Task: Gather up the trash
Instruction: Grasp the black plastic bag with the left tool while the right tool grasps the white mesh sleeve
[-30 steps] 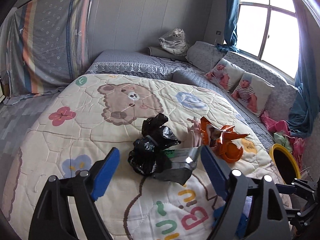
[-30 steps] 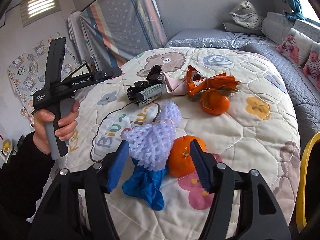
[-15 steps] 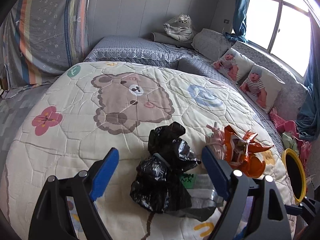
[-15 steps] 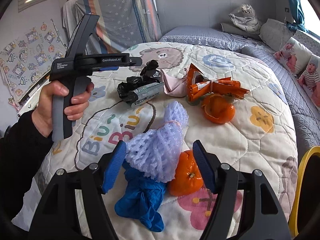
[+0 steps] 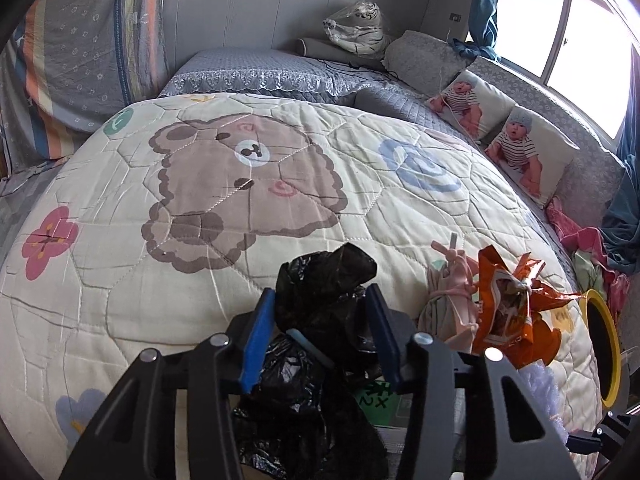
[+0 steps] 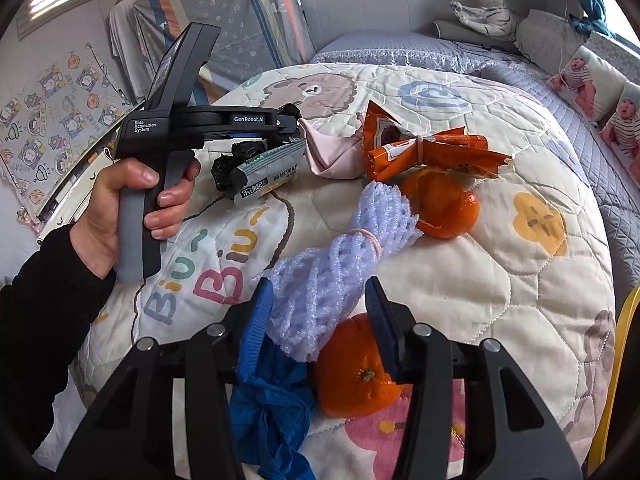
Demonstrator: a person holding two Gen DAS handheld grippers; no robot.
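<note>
My left gripper [image 5: 320,316] is shut on a crumpled black plastic bag [image 5: 324,292] on the bear quilt [image 5: 200,184]; a silver wrapper [image 6: 268,172] lies under it. My right gripper [image 6: 318,308] is shut on a lilac foam fruit net [image 6: 340,248]. A blue crumpled bag [image 6: 272,412] and an orange [image 6: 356,376] lie right below it. An orange snack bag [image 5: 504,304], a pink cloth bundle [image 5: 452,304] and a second orange [image 6: 444,204] lie further along the quilt.
A yellow-rimmed bin [image 5: 600,344] stands off the quilt's right edge. Baby-print pillows [image 5: 524,156] and grey bedding line the right side under the window. A plush tiger [image 5: 356,28] sits at the back wall.
Both grippers moved forward and closed. The left one's jaws went from wide open to pinching the black bag; the right one's jaws narrowed onto the foam net.
</note>
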